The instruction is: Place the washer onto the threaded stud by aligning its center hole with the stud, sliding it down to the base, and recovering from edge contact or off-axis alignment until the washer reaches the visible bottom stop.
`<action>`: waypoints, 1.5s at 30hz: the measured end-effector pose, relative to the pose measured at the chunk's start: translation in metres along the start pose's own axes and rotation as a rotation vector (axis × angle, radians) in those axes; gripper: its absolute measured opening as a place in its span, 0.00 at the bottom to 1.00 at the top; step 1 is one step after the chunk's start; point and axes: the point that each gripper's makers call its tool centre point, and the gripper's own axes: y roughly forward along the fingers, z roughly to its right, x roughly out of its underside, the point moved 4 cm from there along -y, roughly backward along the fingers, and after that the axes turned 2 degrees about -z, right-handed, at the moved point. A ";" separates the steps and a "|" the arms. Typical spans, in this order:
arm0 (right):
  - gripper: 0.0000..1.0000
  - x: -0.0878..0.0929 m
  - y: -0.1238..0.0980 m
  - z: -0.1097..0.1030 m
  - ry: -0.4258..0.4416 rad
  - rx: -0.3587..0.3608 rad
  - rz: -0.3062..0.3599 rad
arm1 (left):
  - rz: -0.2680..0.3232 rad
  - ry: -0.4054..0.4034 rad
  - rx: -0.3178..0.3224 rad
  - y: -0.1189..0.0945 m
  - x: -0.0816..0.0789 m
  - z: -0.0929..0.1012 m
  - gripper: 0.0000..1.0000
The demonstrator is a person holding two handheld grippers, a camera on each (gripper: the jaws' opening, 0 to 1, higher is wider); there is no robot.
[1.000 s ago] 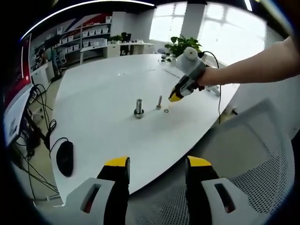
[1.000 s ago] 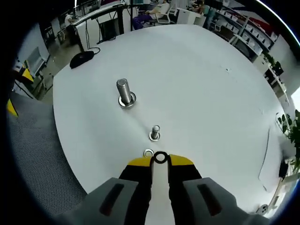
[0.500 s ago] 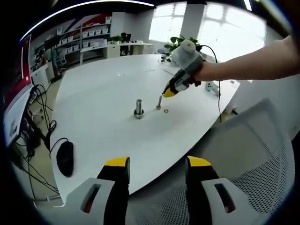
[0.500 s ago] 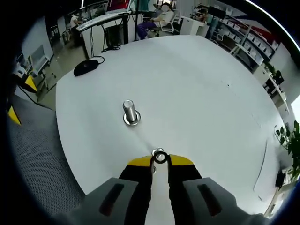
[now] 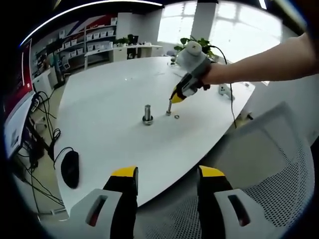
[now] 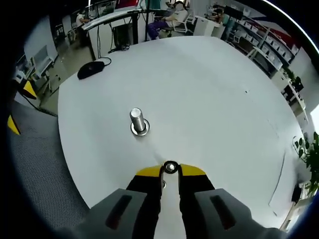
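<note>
My right gripper [image 6: 170,173] is shut on a small steel washer [image 6: 170,167], held flat at its yellow tips. In the left gripper view the right gripper [image 5: 176,98], with a person's hand on it, hovers just over the small threaded stud [image 5: 169,108]. In the right gripper view that stud is hidden under the washer and the tips. A larger stud [image 5: 147,114] [image 6: 137,121] with a washer at its base stands to the left. A loose washer [image 5: 177,117] lies by the small stud. My left gripper [image 5: 168,174] hangs open off the table's near edge, holding nothing.
The white round table [image 5: 109,89] [image 6: 214,94] carries a black mouse [image 5: 69,168] [image 6: 90,69] with its cable near one edge. A grey mesh chair [image 5: 269,199] [image 6: 30,164] stands beside the table. Desks, shelves and a plant [image 5: 192,46] lie beyond.
My right gripper has carried the washer away from the loose washer and over the small stud, which has slid under the tips in its view. The left gripper has stayed still.
</note>
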 end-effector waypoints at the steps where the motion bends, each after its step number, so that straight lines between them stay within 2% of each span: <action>1: 0.14 0.000 0.000 0.000 0.002 0.001 0.000 | -0.001 0.000 -0.001 0.000 0.000 0.000 0.46; 21: 0.14 0.006 0.019 -0.001 0.002 -0.012 -0.056 | -0.005 0.008 0.013 0.001 0.000 0.002 0.45; 36: 0.15 0.019 0.049 -0.004 0.038 -0.040 -0.101 | -0.028 -0.012 0.009 0.002 0.005 0.000 0.45; 45: 0.16 0.017 0.049 -0.003 0.032 -0.033 -0.100 | -0.030 -0.012 0.011 0.002 0.005 0.000 0.45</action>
